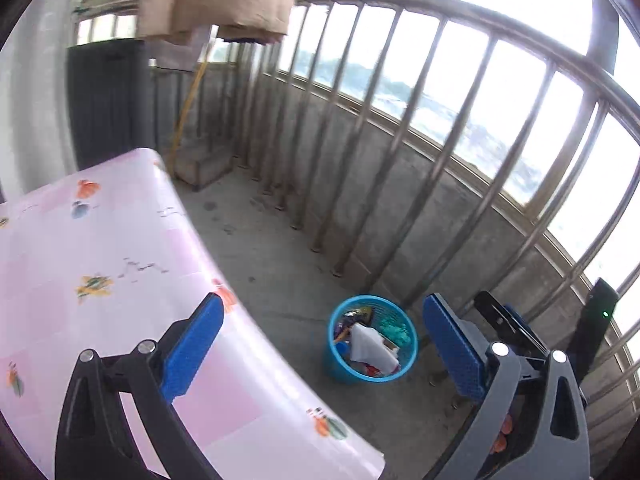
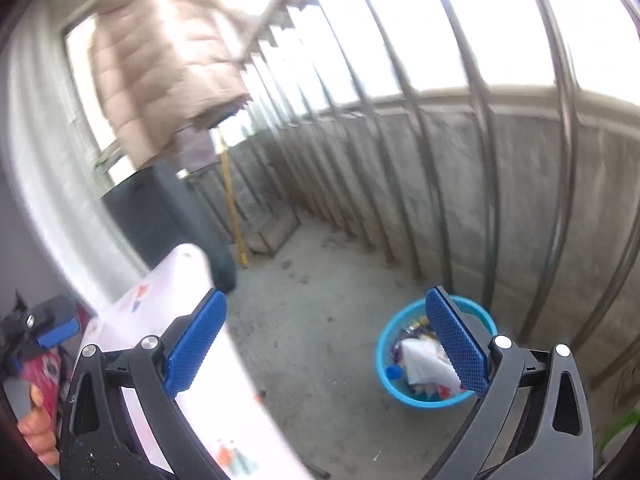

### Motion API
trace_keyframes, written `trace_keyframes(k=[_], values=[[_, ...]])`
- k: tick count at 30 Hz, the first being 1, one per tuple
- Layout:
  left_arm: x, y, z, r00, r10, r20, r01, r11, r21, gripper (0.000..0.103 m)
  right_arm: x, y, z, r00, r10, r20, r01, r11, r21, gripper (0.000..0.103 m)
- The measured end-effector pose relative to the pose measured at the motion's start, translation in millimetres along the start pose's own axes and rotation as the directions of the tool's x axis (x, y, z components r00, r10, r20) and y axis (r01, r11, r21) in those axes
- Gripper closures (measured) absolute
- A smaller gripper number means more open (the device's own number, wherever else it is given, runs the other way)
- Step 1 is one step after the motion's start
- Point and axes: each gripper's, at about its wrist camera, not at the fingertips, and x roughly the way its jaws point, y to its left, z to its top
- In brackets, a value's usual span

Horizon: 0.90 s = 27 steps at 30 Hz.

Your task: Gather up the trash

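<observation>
Both claws empty — my left claw (image 1: 322, 346) has its jaws spread wide with nothing between them, and my right claw (image 2: 326, 348) is the same. The trash (image 1: 370, 346) sits in the blue basket (image 1: 362, 376) on the concrete floor (image 1: 272, 264), just beside the railing (image 1: 400, 128): white crumpled paper, wrappers, something teal. The worktop (image 1: 100, 264) with its pink patterned cover shows no litter on the part I can see. My judgement — collecting is done or nearly so; what's left is at most a check of the hidden worktop area.
</observation>
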Motion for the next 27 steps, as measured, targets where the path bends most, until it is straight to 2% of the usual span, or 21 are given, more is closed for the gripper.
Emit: trace_keyframes(k=[1,3,4,5,7,9,14,16,17,20,21,24,27], values=[[-18.3,10.9,-6.2,0.999,0.048,0.024,-0.048,0.999,-0.023,0.006,-10.7,18.4,-6.1,1.0,0.023,0.007,-0.023,0.999,-0.036,0.007],[-52.0,32.7,-22.7,0.982,0.18,0.056,-0.176,0.982,-0.066,0.006,-26.6,46.3,-16.6,0.999,0.044,0.012,-0.043,0.995,-0.087,0.007],[-65.8,41.3,-31.1,0.965,0.256,0.064,-0.25,0.964,-0.086,0.006,-33.5,58.3,-22.9,0.998,0.053,0.013,-0.052,0.993,-0.107,0.007],[-80.1,49.8,-43.1,0.939,0.336,0.071,-0.328,0.939,-0.106,0.006,-41.0,70.4,-28.9,0.998,0.062,0.005,-0.06,0.989,-0.132,0.007],[-104.4,65.1,-64.6,0.893,0.441,0.085,-0.43,0.894,-0.123,0.006,-51.9,92.1,-43.2,0.997,0.077,-0.014,-0.078,0.981,-0.176,0.007],[-124.0,80.1,-90.2,0.854,0.513,0.083,-0.5,0.855,-0.137,0.006,-60.1,110.9,-56.5,0.998,0.064,-0.016,-0.065,0.97,-0.236,0.007],[-144.6,108.5,-146.9,0.808,0.588,-0.044,-0.582,0.783,-0.22,0.006,-66.4,140.7,-89.5,0.994,-0.003,-0.11,-0.037,0.933,-0.358,0.007],[-138.8,107.7,-169.2,0.774,0.626,-0.098,-0.63,0.744,-0.223,0.006,-63.9,142.9,-103.0,0.986,-0.055,-0.157,-0.015,0.91,-0.415,0.007],[-135.4,108.0,-177.3,0.775,0.62,-0.123,-0.63,0.744,-0.222,0.006,-62.1,143.5,-108.1,0.98,-0.071,-0.188,-0.019,0.9,-0.436,0.007],[-120.2,108.0,-195.9,0.792,0.563,-0.234,-0.607,0.768,-0.205,0.006,-58.4,142.8,-121.3,0.958,-0.119,-0.263,-0.024,0.876,-0.482,0.008],[-114.9,106.6,-196.2,0.79,0.558,-0.254,-0.607,0.771,-0.193,0.006,-58.1,141.9,-124.0,0.953,-0.138,-0.269,-0.014,0.868,-0.496,0.008],[-109.7,102.6,-195.4,0.782,0.563,-0.267,-0.613,0.771,-0.172,0.006,-57.2,137.9,-128.9,0.938,-0.189,-0.291,0.008,0.851,-0.525,0.008],[-107.2,97.4,-192.9,0.782,0.567,-0.259,-0.614,0.772,-0.164,0.006,-57.8,132.9,-130.5,0.926,-0.207,-0.316,0.019,0.86,-0.51,0.008]])
